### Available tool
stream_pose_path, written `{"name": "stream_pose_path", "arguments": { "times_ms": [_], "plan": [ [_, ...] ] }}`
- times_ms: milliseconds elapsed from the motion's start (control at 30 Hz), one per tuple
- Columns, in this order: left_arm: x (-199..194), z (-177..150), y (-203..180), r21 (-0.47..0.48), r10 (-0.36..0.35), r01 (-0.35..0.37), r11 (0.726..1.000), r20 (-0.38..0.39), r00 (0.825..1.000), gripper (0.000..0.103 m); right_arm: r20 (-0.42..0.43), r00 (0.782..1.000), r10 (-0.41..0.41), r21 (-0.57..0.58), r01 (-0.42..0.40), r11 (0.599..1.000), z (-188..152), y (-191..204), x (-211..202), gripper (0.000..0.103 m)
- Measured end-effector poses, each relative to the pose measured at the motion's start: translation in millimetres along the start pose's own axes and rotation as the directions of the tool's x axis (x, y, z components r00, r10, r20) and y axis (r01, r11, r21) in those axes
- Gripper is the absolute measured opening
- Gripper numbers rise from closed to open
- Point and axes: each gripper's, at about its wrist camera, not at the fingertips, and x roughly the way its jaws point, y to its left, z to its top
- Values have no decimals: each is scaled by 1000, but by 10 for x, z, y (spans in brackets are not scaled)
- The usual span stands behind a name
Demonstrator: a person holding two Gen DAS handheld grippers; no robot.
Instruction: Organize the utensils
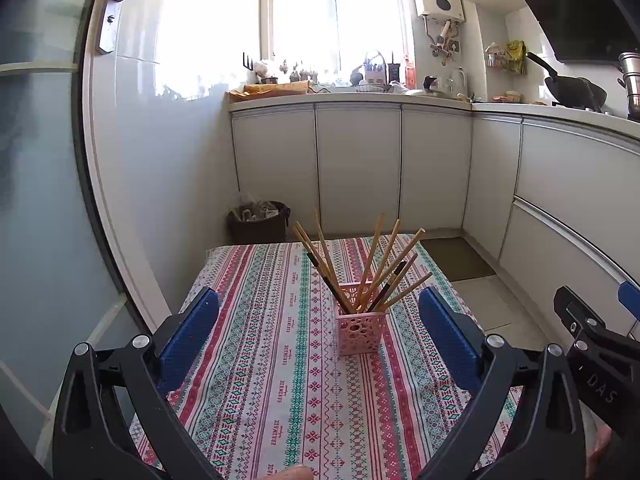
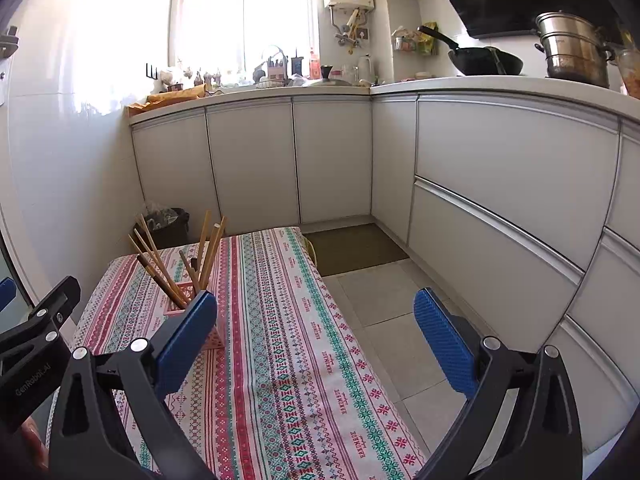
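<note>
The pink holder (image 1: pixel 361 330) stands at the middle of the left wrist frame on the patterned tablecloth (image 1: pixel 256 360), chopsticks (image 1: pixel 372 264) fanned out of it every which way — nothing loose on the cloth that I can see. Both the left gripper (image 1: pixel 320 336) and the right gripper (image 2: pixel 316 336) hang empty, jaws wide apart. If tidying the fan is next, I'd take one stick near its top — slowly, since that light holder looks easy to tip.
</note>
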Motion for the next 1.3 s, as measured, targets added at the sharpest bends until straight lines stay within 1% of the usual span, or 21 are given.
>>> {"name": "stream_pose_path", "arguments": {
  "times_ms": [300,533,700,733,833,933,1033,1133,1200,1300],
  "plan": [
    [16,-9,-25,8,-2,3,1000,-12,1000,96,-2,1000,2,4,-2,1000,14,-14,10,96],
    [6,-10,-21,0,-3,3,1000,-6,1000,96,-7,1000,3,2,-3,1000,11,-20,19,96],
    [50,-11,39,-45,3,-4,999,-38,999,96,-7,1000,3,1,-3,1000,10,-18,16,96],
    [67,-15,48,-41,10,-11,999,-44,999,96,-7,1000,3,1,-3,1000,10,-19,17,96],
    [89,-17,74,-43,-2,0,999,-50,999,95,-10,1000,1,0,-1,1000,6,-32,33,96],
    [43,-6,80,-49,-17,16,999,-24,1000,91,-15,1000,3,5,-2,1000,0,-43,42,96],
    [1,8,56,-43,-20,20,999,-6,1000,91,-11,1000,1,4,-1,1000,-5,-47,31,96],
    [4,9,56,-49,-22,22,999,-1,1000,96,-11,1000,0,4,0,1000,-10,-53,29,96],
    [6,17,63,-54,-13,12,998,-9,1000,96,-10,1000,-1,7,1,1000,-12,-56,26,96],
    [40,22,71,-55,28,-31,998,-44,999,96,-13,1000,1,9,-1,1000,-15,-70,31,96]
  ]
}}
